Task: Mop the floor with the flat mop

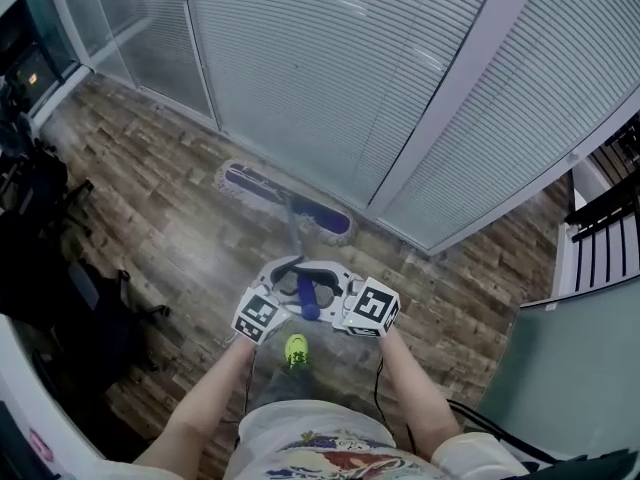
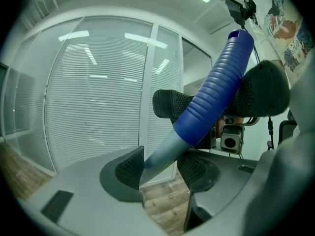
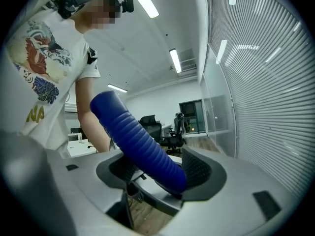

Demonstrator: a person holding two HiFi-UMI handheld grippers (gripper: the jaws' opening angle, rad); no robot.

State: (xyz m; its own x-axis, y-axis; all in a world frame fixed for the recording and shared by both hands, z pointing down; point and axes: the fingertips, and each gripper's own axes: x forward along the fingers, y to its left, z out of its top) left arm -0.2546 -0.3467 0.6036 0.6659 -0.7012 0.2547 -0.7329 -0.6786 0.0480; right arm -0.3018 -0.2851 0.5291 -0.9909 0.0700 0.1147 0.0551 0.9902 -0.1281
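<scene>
The flat mop's purple head (image 1: 285,200) with a pale fringe lies on the wood floor against the foot of the blind-covered glass wall. Its grey pole (image 1: 296,238) rises toward me and ends in a ribbed blue grip (image 1: 308,298). My left gripper (image 1: 285,283) and right gripper (image 1: 335,288) face each other around that grip at waist height. In the left gripper view the left gripper (image 2: 162,168) is shut on the grey pole (image 2: 160,156) just below the blue grip (image 2: 216,92). In the right gripper view the right gripper (image 3: 157,171) is shut on the blue grip (image 3: 138,141).
The glass wall with blinds (image 1: 350,68) runs across the far side. Black office chairs and bags (image 1: 40,228) crowd the left. A dark railing (image 1: 605,218) and a pale partition (image 1: 570,368) stand at the right. My green shoe (image 1: 296,349) is under the grippers.
</scene>
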